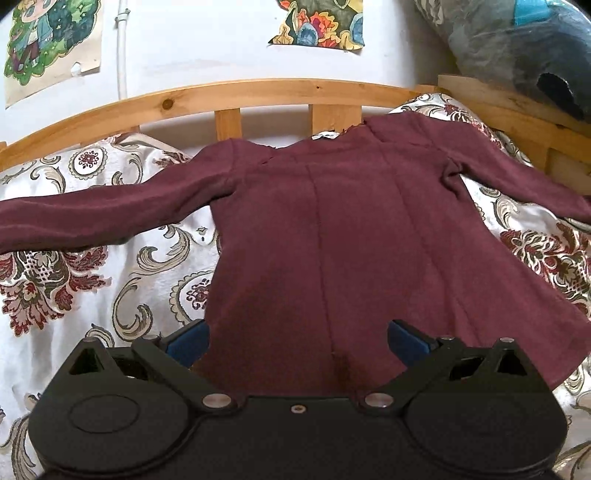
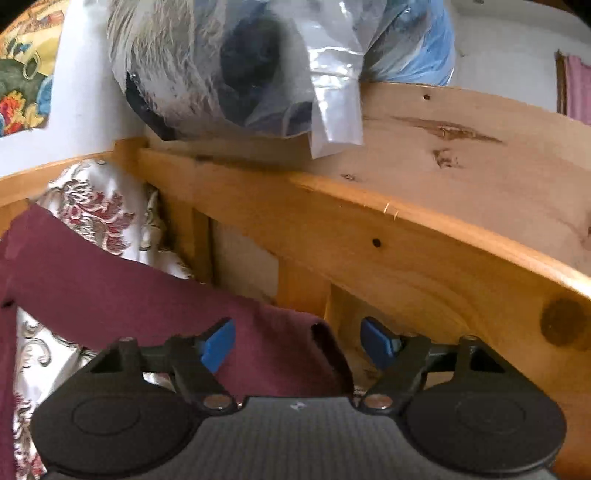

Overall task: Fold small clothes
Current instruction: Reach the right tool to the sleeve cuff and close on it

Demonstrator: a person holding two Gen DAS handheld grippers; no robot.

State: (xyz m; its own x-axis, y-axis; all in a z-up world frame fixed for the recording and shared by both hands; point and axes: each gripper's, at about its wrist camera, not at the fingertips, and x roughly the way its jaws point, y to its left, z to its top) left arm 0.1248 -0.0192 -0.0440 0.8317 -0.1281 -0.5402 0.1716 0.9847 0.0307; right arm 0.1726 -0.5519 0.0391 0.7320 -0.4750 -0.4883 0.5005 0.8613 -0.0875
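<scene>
While the left gripper [image 1: 297,341] hovers over the hem of the maroon shirt [image 1: 332,229] with its blue fingers [image 1: 190,341] spread wide and gripping nothing, the right gripper [image 2: 297,345] sits at the shirt's sleeve cuff [image 2: 295,343], its fingers [image 2: 219,345] released, the cuff lying between them but not pinched. The shirt lies flat, sleeves out, on a patterned bedspread [image 1: 122,280]. Behind it runs the wooden bed rail [image 1: 229,94], with drawings [image 1: 319,22] on the wall and a plastic-wrapped bundle [image 2: 236,70] above the rail.
</scene>
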